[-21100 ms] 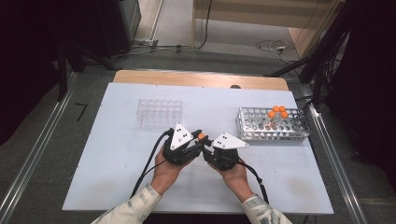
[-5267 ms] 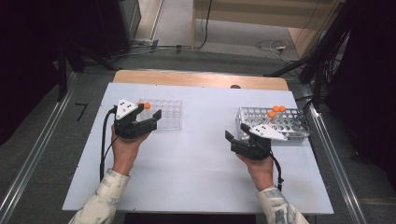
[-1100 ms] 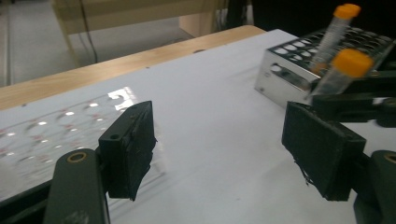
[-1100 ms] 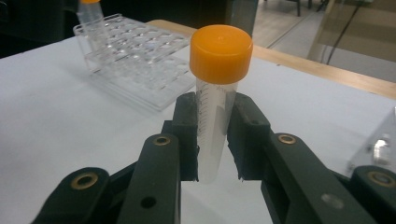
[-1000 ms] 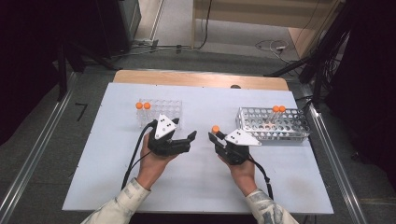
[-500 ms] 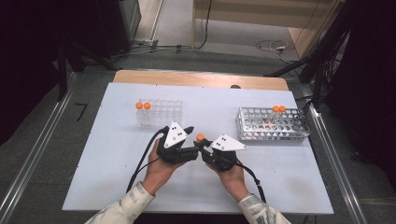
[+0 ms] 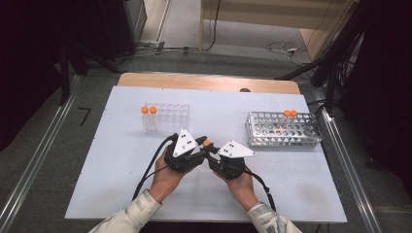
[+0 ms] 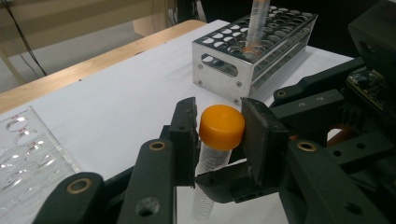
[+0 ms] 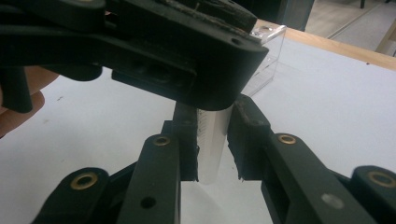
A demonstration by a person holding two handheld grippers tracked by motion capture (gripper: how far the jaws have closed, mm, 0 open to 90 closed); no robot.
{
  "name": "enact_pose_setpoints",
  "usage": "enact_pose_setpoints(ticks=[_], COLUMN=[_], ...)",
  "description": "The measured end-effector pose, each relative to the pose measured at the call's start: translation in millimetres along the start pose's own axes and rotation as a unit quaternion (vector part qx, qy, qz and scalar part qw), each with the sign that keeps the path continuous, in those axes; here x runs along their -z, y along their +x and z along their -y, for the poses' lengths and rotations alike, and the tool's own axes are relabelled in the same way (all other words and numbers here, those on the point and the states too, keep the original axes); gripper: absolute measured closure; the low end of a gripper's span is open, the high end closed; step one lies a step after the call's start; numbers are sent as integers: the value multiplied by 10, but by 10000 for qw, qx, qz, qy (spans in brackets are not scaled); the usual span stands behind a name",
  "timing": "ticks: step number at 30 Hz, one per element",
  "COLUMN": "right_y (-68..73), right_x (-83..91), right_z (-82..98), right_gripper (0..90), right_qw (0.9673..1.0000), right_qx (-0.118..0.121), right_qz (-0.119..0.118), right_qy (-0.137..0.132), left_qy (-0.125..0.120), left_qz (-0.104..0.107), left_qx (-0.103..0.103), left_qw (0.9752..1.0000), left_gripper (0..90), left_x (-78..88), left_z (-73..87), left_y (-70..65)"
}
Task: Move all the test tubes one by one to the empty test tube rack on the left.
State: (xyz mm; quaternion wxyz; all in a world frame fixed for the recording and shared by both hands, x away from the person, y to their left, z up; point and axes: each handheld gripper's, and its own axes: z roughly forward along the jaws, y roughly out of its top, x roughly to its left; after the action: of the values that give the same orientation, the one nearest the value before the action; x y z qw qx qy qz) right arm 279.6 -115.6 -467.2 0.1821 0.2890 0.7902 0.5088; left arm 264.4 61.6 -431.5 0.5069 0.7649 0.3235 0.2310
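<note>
At the table's middle both grippers meet on one clear tube with an orange cap (image 7: pixel 207 143). My left gripper (image 7: pixel 203 145) has just been closing its jaws, and they now press on the orange cap (image 8: pixel 222 126) from both sides. My left gripper (image 8: pixel 219 137) holds it upright. My right gripper (image 7: pixel 212 152) is shut on the tube's clear body (image 9: pixel 212 140) lower down, with the pads of the right gripper (image 9: pixel 212 147) tight against it. The left gripper's jaws (image 9: pixel 163 42) hang across the top of the right gripper view.
A clear plastic rack (image 7: pixel 167 116) at the back left holds two orange-capped tubes (image 7: pixel 148 110). A metal rack (image 7: pixel 284 131) at the right holds two more tubes (image 7: pixel 290 113). The same metal rack (image 8: pixel 252 56) stands beyond the jaws in the left gripper view.
The two hands have come together at the middle of the table. The right gripper brought the tube leftward, and the left gripper's open jaws closed on its orange cap.
</note>
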Motion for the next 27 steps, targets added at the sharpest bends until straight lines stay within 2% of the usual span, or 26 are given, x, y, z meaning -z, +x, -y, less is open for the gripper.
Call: enact_pose_setpoints(ticks=[6,8,10,14,19,27], right_y=[0,3,7,-8,-55,-70], right_x=[-9,-5,-4,-8,-14,-27], right_z=[4,2,-1,-4,-4,7], right_gripper=[708,679,599,457,353,341], right_qw=[10000,10000,10000,9999,9993,9991], right_qx=[-12,-10,-1,-129,-317,-351], right_qz=[-8,-18,-50,-46,-93,-65], right_qy=[36,27,18,71,166,233], left_qy=[10,-4,-7,-95,-278,-489], left_qz=[-44,-51,-58,-159,-339,-689], left_qx=[-69,-44,-59,81,341,836], left_qw=[10000,10000,10000,9998,9985,9929], left_gripper=[706,707,708,708,708,708], left_x=[-5,-1,5,7,72,235], left_z=[7,6,4,14,-17,-99], left_y=[-2,4,19,80,268,689])
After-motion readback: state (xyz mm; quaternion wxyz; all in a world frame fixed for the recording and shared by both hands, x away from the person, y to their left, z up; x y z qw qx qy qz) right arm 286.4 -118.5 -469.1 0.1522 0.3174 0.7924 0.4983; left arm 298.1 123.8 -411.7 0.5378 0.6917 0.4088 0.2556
